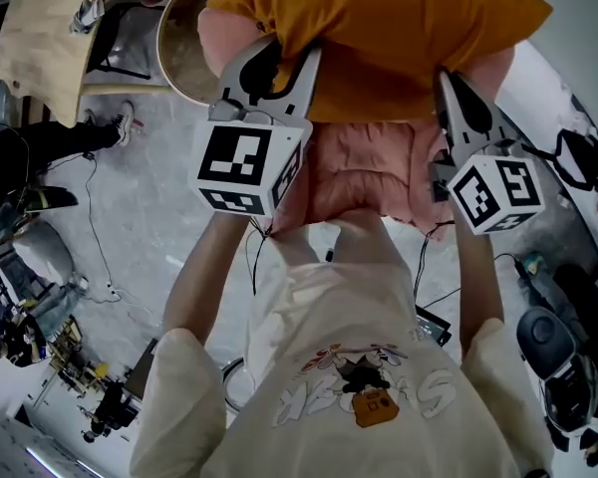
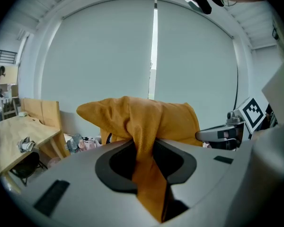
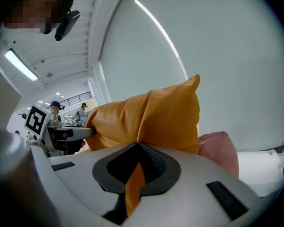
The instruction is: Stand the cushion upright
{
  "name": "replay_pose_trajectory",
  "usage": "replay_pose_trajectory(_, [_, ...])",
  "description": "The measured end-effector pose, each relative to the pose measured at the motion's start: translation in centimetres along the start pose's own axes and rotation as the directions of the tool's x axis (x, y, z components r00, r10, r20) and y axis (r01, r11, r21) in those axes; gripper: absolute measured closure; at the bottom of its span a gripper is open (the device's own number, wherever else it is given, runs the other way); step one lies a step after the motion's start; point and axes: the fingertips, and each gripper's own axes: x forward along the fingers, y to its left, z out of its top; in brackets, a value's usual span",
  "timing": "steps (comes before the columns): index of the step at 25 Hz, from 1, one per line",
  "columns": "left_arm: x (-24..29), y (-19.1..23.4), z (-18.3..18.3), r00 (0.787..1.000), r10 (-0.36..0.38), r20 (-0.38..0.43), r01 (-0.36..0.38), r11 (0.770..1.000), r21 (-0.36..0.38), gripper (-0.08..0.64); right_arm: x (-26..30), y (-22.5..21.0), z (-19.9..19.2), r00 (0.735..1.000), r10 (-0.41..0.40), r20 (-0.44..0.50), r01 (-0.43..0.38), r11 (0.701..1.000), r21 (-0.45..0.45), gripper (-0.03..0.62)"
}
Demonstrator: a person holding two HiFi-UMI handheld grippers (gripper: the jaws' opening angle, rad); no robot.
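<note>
An orange cushion (image 1: 379, 28) hangs in the air, held by an edge on each side. My left gripper (image 1: 279, 68) is shut on a fold of its fabric at the left. The right gripper (image 1: 447, 88) is shut on its right edge. In the left gripper view the orange cushion (image 2: 142, 122) bunches and runs down between the jaws of the left gripper (image 2: 144, 150). In the right gripper view a thin orange fold sits pinched in the right gripper (image 3: 137, 169) below the orange cushion (image 3: 151, 117). A pink cushion (image 1: 359, 172) lies just below the orange one.
A round wooden tabletop (image 1: 179, 48) stands at the back left, with a person's shoes (image 1: 115, 122) beside it. Cables and tools (image 1: 30, 307) litter the grey floor at left. A wooden table (image 2: 19, 136) and a pale window blind (image 2: 109, 56) lie ahead.
</note>
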Motion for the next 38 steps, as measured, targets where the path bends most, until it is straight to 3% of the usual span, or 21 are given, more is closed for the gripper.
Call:
replay_pose_trajectory(8, [0.8,0.6,-3.9,1.000,0.017,-0.018,-0.018,0.999,-0.049,0.448,1.4,-0.8,-2.7,0.999,0.037,-0.018,-0.036,0.999,0.009,0.561])
replay_pose_trajectory(14, [2.3,0.9,-6.8,0.997,0.035,-0.071,-0.042,0.994,-0.099,0.443,2.7,-2.0,-5.0,0.997,0.012,-0.080,-0.012,1.000,-0.004,0.561])
replay_pose_trajectory(20, [3.4,2.0,-7.2,0.996,0.046,-0.081,-0.055,0.992,-0.115,0.430,4.3,-2.4,-5.3,0.994,-0.037,-0.103,0.032,0.998,-0.048,0.560])
replay_pose_trajectory(29, [3.1,4.1,-7.0,0.991,0.110,-0.076,-0.117,0.988,-0.097,0.330,5.3,-1.7,-4.9,0.993,-0.090,-0.081,0.082,0.992,-0.096,0.557])
replay_pose_trajectory(38, [2.1,4.2,-7.3,0.983,0.164,-0.078,-0.170,0.982,-0.079,0.269,4.2,-1.7,-4.7,0.993,-0.109,-0.056,0.103,0.991,-0.089,0.482])
